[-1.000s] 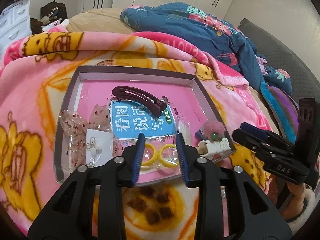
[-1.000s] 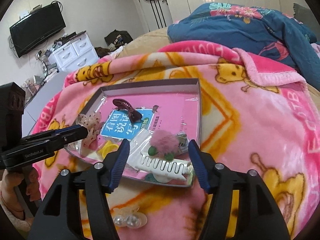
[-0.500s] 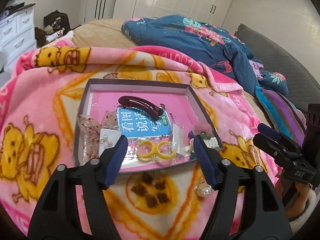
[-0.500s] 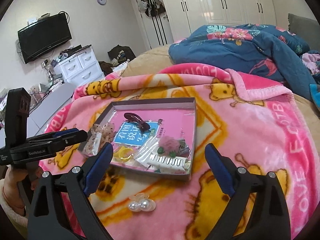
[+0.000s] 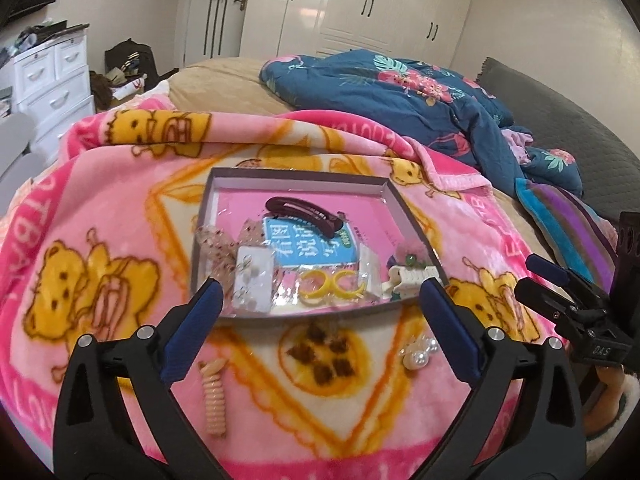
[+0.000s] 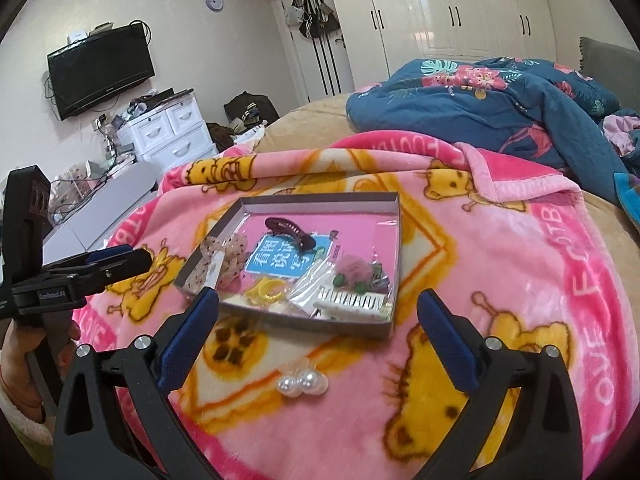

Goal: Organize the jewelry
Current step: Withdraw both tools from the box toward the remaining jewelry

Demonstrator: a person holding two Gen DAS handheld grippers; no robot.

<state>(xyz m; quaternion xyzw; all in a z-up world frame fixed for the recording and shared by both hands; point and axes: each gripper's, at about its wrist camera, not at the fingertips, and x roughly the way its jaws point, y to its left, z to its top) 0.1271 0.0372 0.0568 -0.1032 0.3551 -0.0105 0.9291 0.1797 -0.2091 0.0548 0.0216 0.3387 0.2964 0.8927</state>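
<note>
Hovering wide-jawed, having just been opening – left gripper [image 5: 320, 304] and right gripper [image 6: 318, 314], nothing between. Ahead of both: tray [image 5: 296, 176]; pearls [image 6: 303, 381] nearer – under right.

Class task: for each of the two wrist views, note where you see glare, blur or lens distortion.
Left wrist view: fisheye bends the wardrobe lines, black corners ring the image; glare on the plastic wrap in the tray; the yellow rings look slightly soft. Right wrist view: same curved edges; window light gleams on the wardrobe doors; the pearls and near blanket are blurred.
</note>
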